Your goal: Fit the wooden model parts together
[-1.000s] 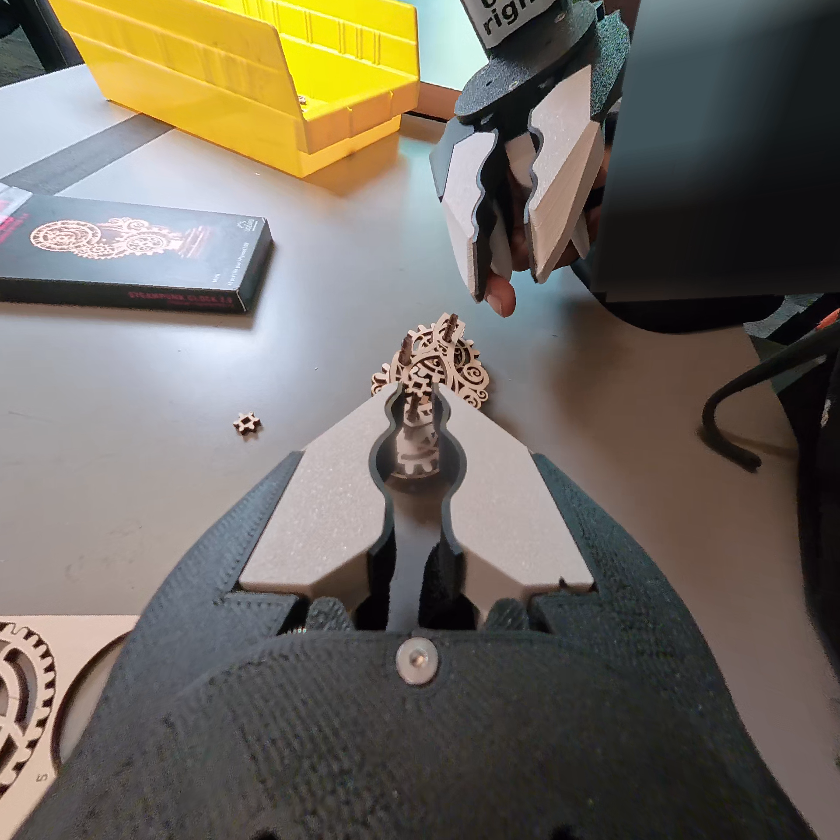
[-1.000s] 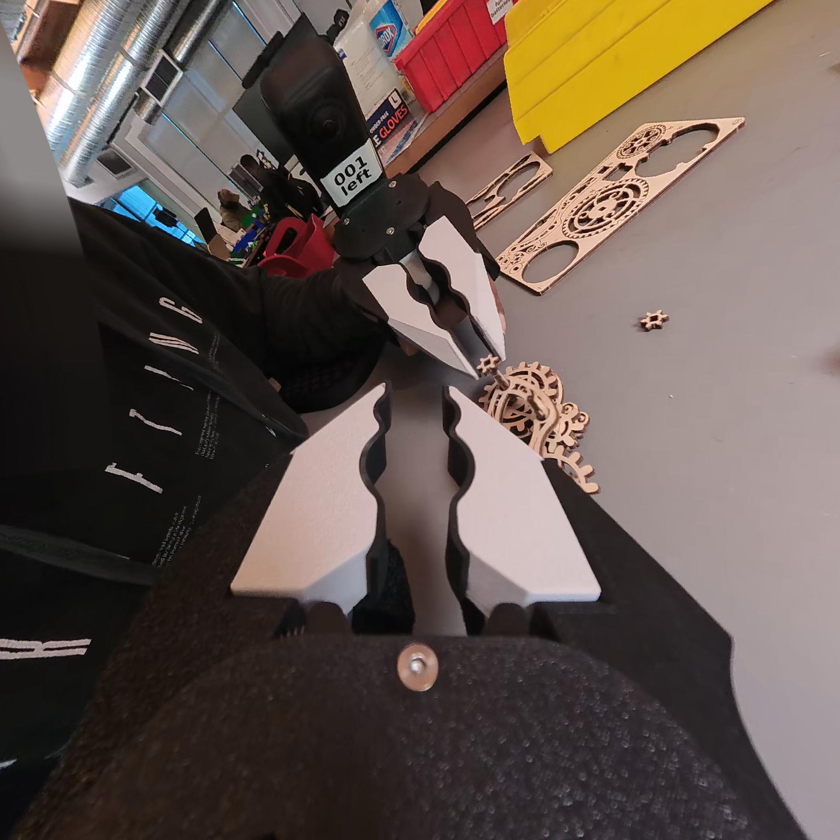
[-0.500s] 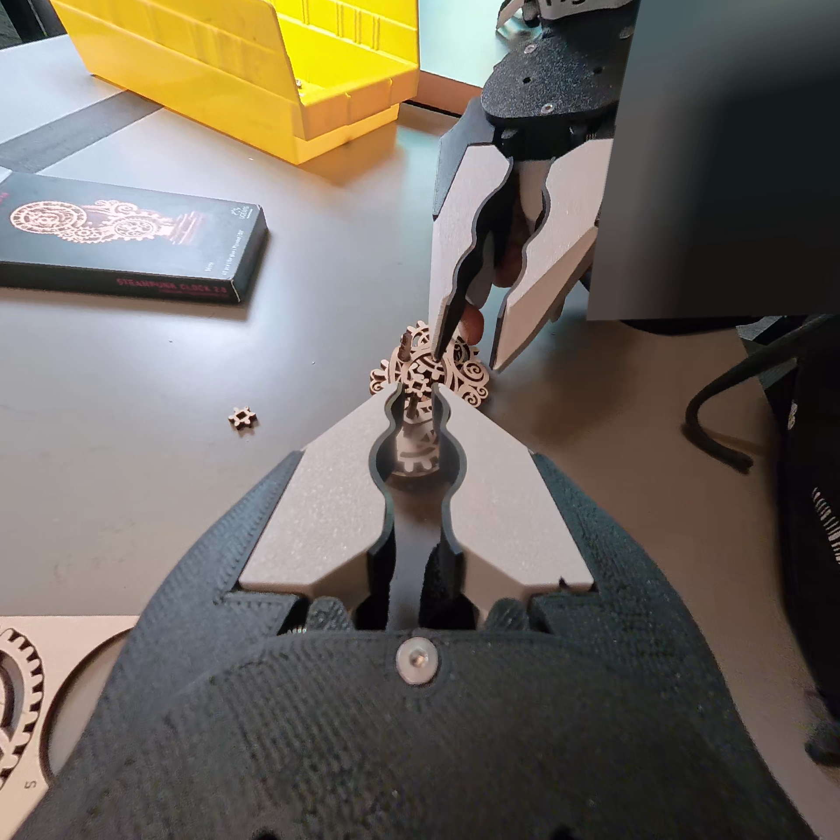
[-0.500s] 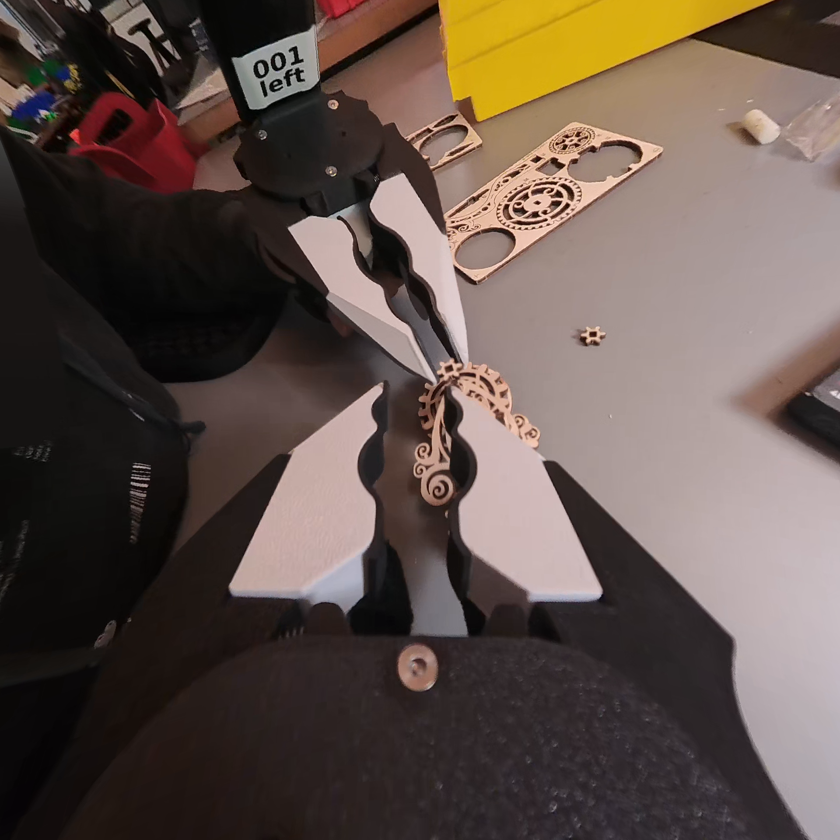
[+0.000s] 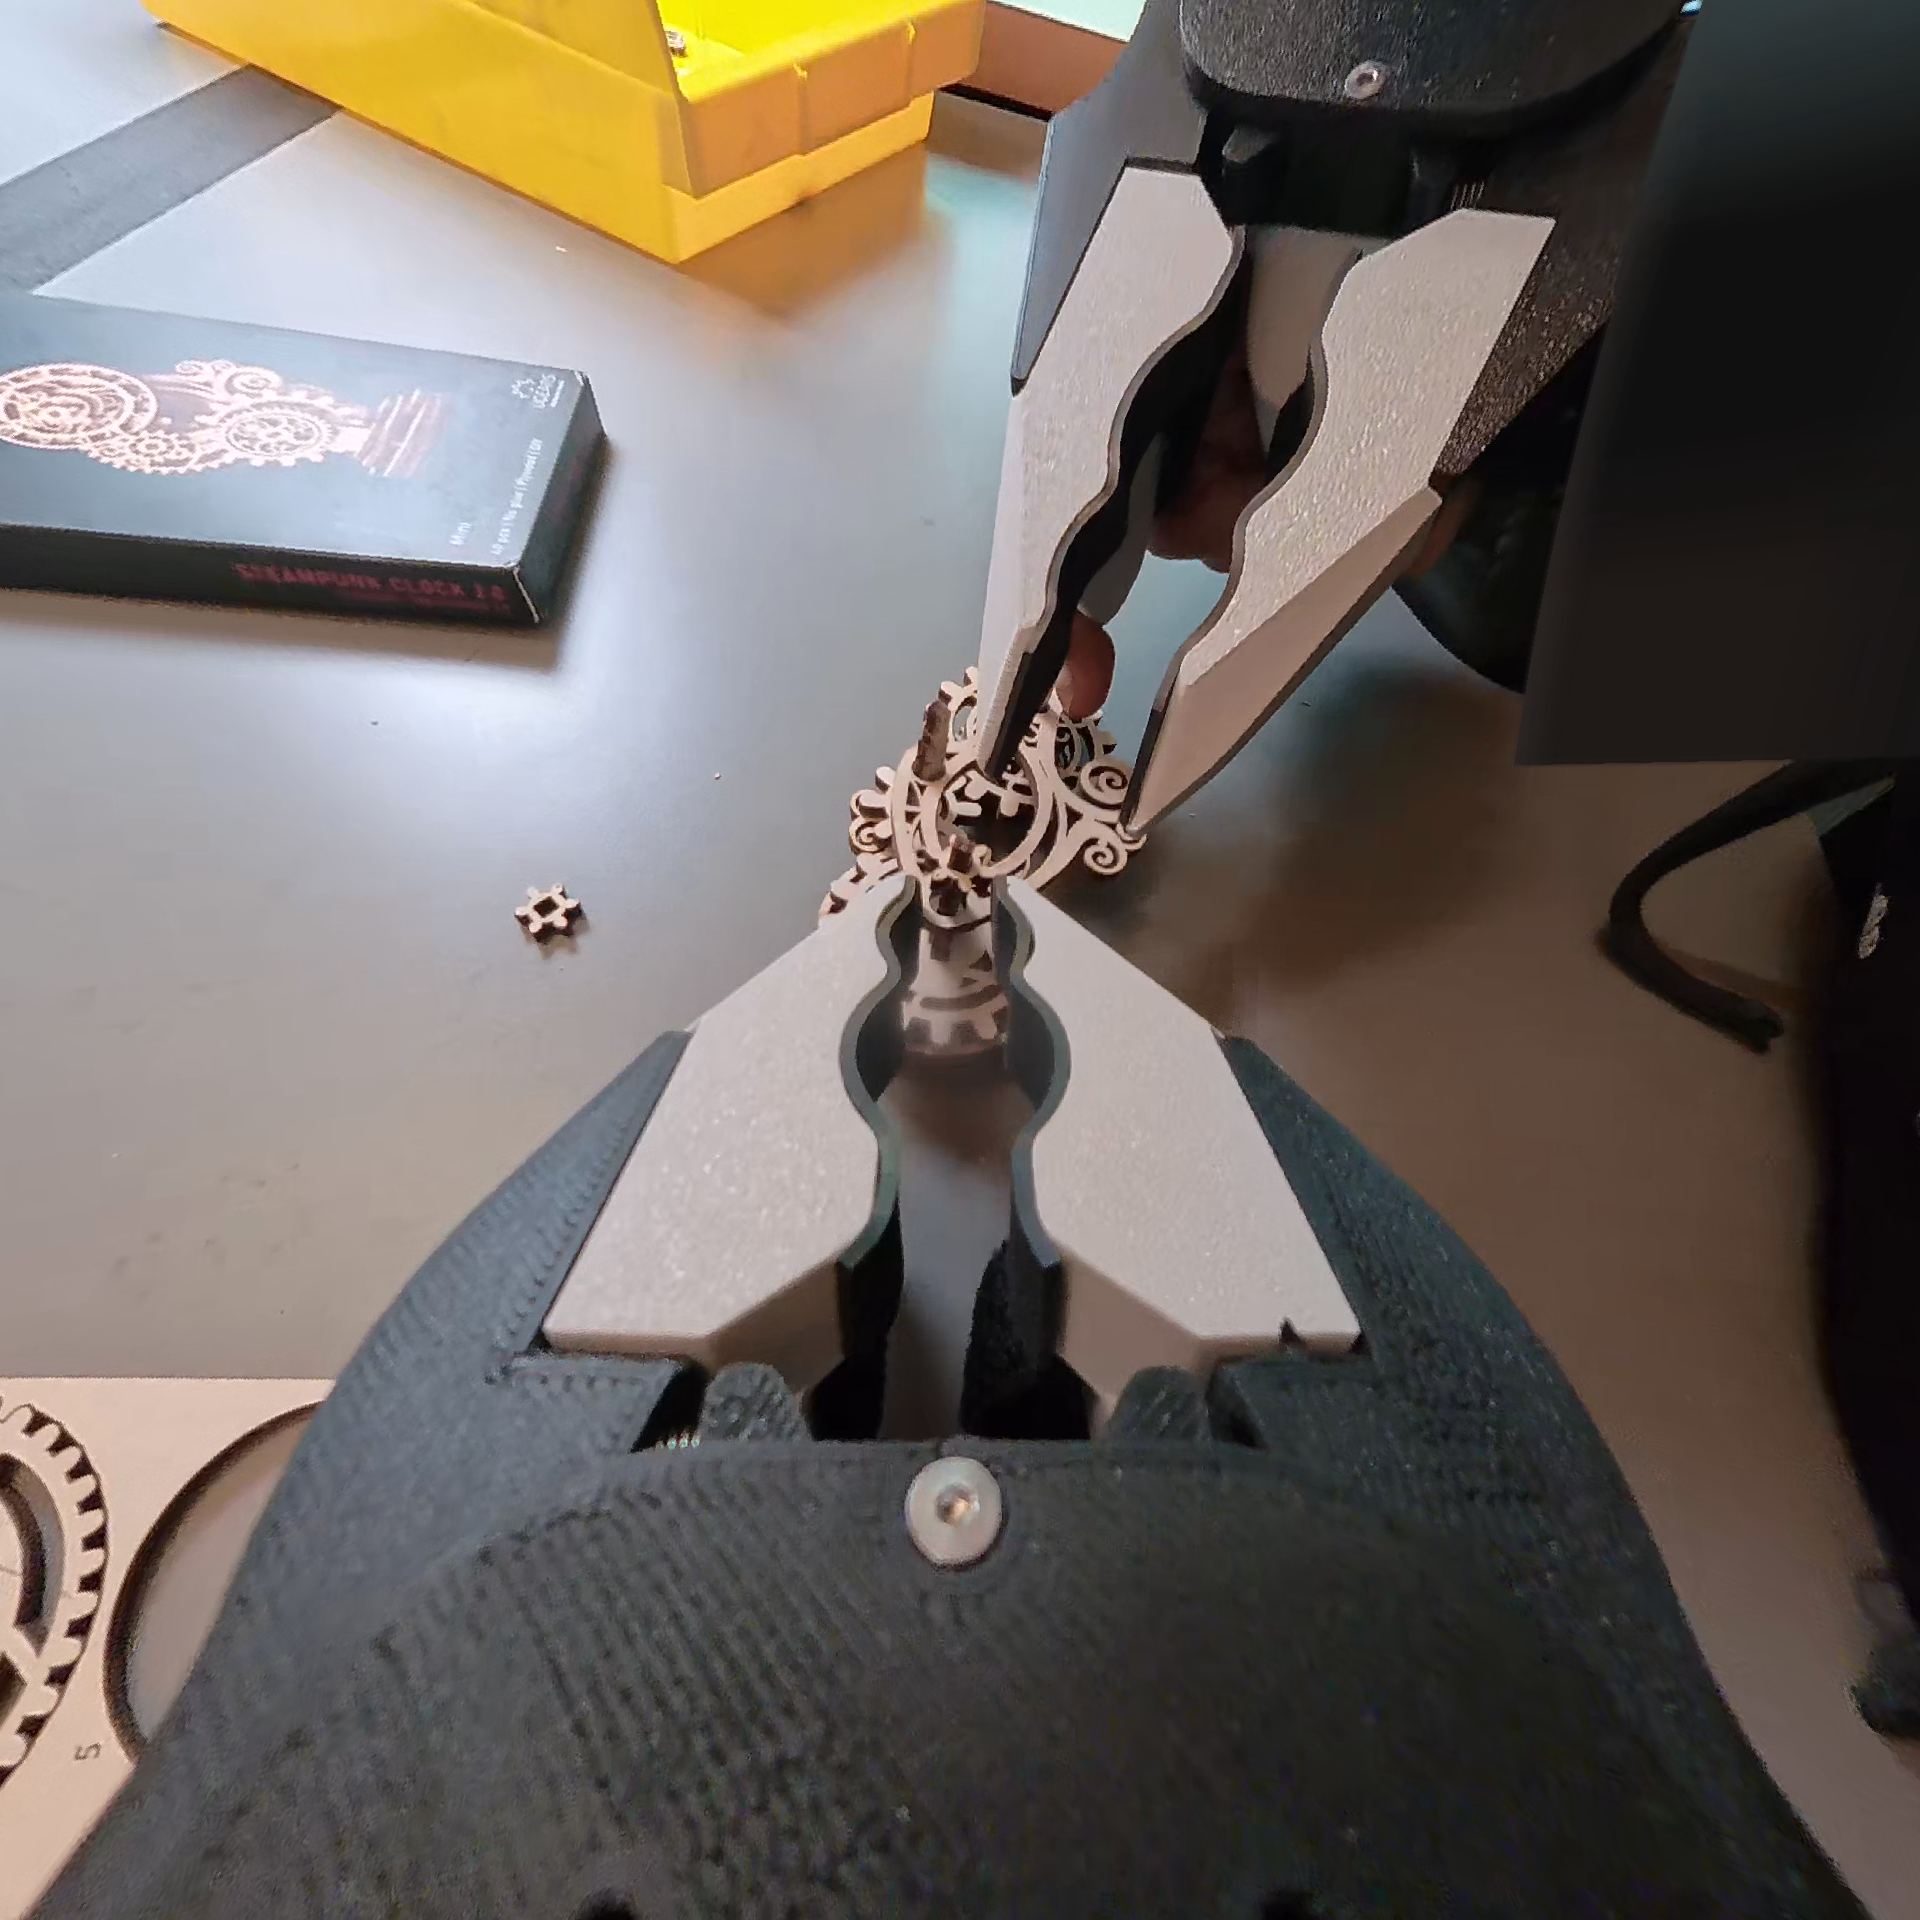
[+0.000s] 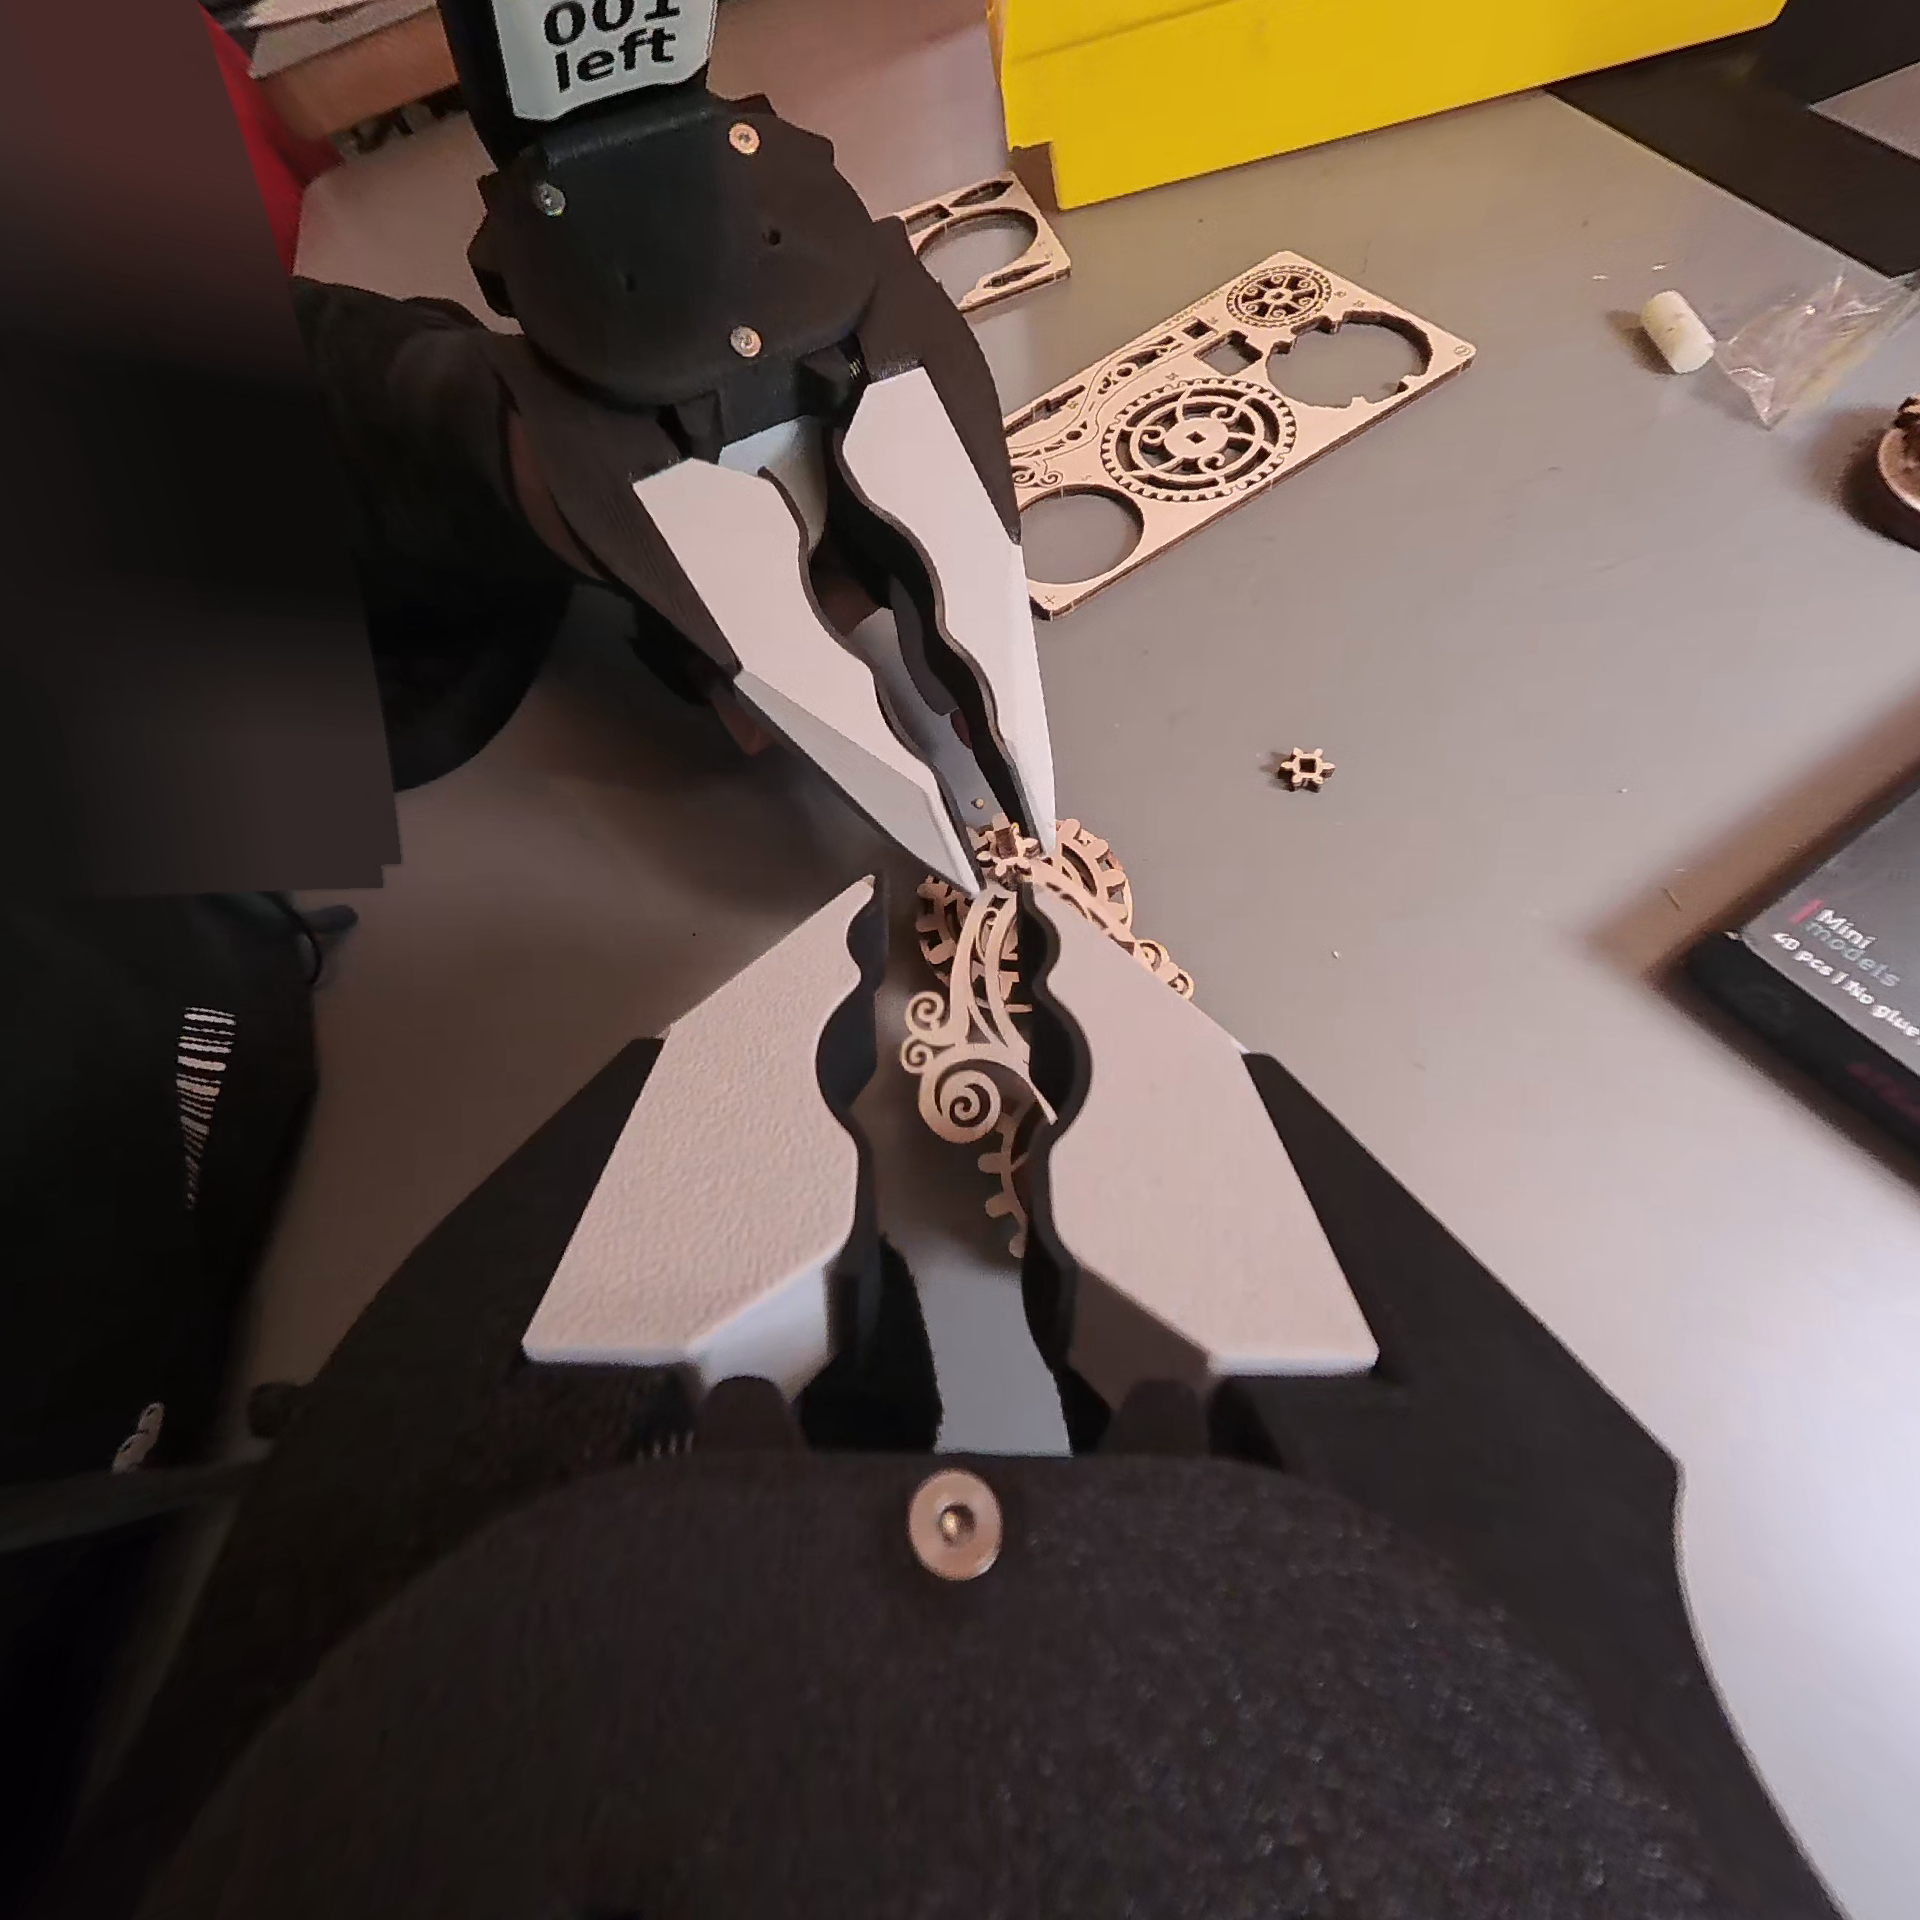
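Note:
An ornate wooden model [image 5: 1091, 847] of gears and scrolls lies on the grey table, also shown in the right wrist view [image 6: 961, 1091]. My left gripper [image 5: 956, 909] is shut on a small wooden gear piece [image 5: 951, 1008] and holds it at the model's near edge, over an upright peg. In the right wrist view the left gripper [image 6: 997, 857] comes down from above with the small piece [image 6: 1005, 844] at its tips. My right gripper [image 6: 951, 894] is open, its fingers either side of the model's scroll edge. In the left wrist view the right gripper [image 5: 1070, 800] has its tips down on the model.
A loose tiny gear [image 5: 549, 914] lies left of the model. A black box [image 5: 281, 468] and a yellow bin [image 5: 623, 104] stand farther left and behind. Cut-out wooden sheets [image 6: 1195, 436] lie beyond. A black cable [image 5: 1683, 935] and a person's dark clothing are at the right. The tips of both grippers are at nearly the same place.
The right gripper has come down from above the table onto the model and now straddles its edge. The left gripper has kept its hold on the gear piece at the model.

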The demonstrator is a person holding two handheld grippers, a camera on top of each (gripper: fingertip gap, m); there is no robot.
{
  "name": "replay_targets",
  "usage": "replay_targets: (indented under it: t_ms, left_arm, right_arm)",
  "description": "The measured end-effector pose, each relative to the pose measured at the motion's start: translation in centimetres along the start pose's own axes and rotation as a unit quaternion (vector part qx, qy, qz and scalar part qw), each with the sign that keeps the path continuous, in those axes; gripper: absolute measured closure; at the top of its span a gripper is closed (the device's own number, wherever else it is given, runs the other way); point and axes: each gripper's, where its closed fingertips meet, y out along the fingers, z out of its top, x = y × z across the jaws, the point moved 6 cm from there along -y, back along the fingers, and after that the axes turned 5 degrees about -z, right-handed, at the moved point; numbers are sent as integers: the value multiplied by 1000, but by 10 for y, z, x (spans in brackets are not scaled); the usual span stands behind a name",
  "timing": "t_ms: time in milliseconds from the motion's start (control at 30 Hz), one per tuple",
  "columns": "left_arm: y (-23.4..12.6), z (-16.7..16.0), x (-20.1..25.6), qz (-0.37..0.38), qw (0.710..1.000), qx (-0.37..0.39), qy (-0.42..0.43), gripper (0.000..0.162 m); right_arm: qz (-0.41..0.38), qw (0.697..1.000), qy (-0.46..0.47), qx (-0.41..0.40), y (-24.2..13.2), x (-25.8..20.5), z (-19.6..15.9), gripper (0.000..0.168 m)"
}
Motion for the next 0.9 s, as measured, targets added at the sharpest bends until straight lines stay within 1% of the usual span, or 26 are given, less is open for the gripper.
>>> replay_targets:
  t_ms: [167,267,400,633,900]
  left_arm:
    - [-1,0,0,-2,1000,1,-2,145]
    - [-5,3,1,2,1000,19,10,141]
    - [-7,9,3,-2,999,39,27,144]
    - [-2,8,4,9,998,23,53,158]
    - [-1,9,6,12,998,10,68,158]
  right_arm:
    - [-1,1000,0,2,-1,1,0,146]
    - [-3,1000,-4,0,-1,1,0,147]
    - [-1,1000,-2,0,-2,2,0,148]
    - [-1,1000,1,5,-6,2,0,149]
    - [1,1000,1,6,-7,1,-2,149]
